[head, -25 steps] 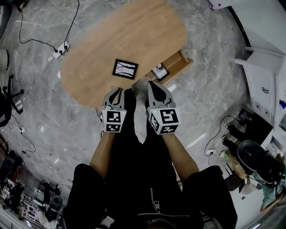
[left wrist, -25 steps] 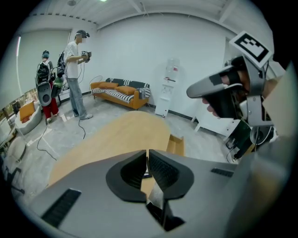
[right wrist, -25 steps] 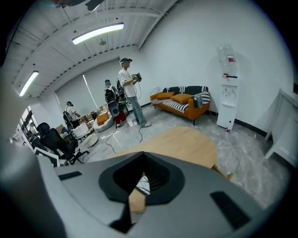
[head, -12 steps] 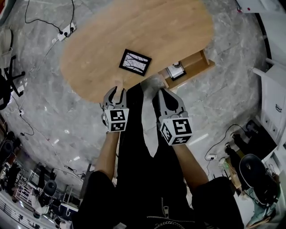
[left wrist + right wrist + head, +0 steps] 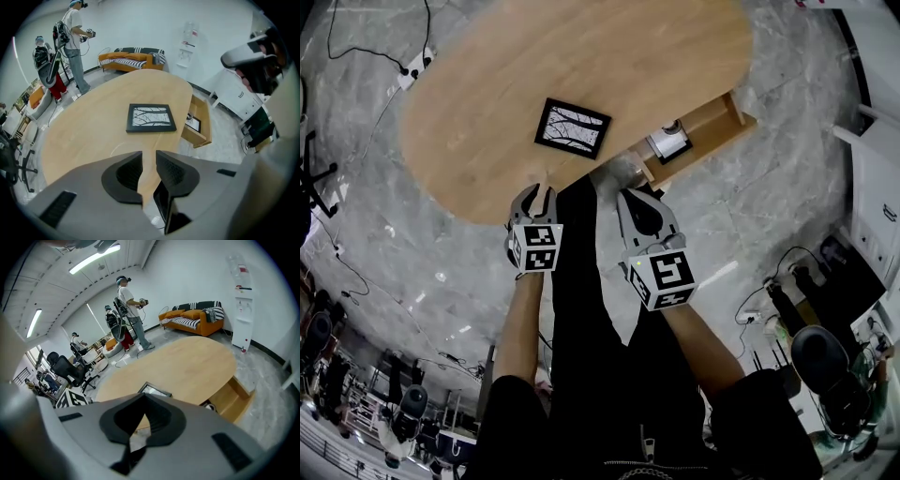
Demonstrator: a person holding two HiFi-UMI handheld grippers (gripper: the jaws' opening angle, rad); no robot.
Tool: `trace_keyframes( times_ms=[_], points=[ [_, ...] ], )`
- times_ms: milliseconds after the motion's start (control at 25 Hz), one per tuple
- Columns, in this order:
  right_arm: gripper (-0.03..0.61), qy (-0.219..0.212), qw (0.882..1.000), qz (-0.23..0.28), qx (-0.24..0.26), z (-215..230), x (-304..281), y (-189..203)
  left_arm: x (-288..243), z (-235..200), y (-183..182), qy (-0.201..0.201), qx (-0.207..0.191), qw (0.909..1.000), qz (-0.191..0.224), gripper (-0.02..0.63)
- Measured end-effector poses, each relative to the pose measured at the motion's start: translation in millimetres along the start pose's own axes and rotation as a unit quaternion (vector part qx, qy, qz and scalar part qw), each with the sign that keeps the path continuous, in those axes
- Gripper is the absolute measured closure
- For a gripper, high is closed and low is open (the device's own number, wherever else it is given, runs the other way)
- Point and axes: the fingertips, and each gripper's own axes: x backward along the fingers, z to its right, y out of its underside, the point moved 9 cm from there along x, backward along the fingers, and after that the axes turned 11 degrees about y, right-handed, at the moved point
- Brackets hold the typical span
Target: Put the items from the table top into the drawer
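At the near rim of the oval tabletop (image 5: 487, 84), both claws hang just short of the wood and neither carries anything. The left claw (image 5: 149, 154) is only narrowly parted, its jaws having just been closing with nothing between them. The right claw (image 5: 143, 397) has its tips pressed together, empty.

The one thing left to move is the black picture frame (image 5: 572, 128). It lies flat, well in from the edge, beyond the left claw and apart from it.

The likely trouble is the pickup. A thin, flat frame gives the jaws no lip, so a narrow claw coming down on it may just shove it across the wood. It would have to spread wider, or the frame be slid to an edge first. If the front is glass, a slip on the way over would be costly.

The open drawer (image 5: 727, 117) juts from the right side, nearer the right claw. A small dark-rimmed item (image 5: 668, 145) already sits at its inner end, and I can't tell what it is. From here the frame looks large against the free space, so it may catch on a drawer wall or land on that item.

Otherwise the tabletop is bare, with room to slide either way. The other people (image 5: 70, 42) stand well off by the sofa (image 5: 131, 57).
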Motion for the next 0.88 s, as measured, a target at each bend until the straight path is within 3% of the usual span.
trace_keyframes(
  times_ms=[360, 880],
  points=[
    [0.569, 0.010, 1.000, -0.002, -0.022, 10, -5, 14, -4, -1, -1, 0.003, -0.020, 0.9998, -0.007, 0.585],
    [0.569, 0.027, 0.998, 0.011, -0.056, 38, -1, 22, -1, 21, -37, 0.004, -0.048, 0.9988, 0.012, 0.591]
  ],
)
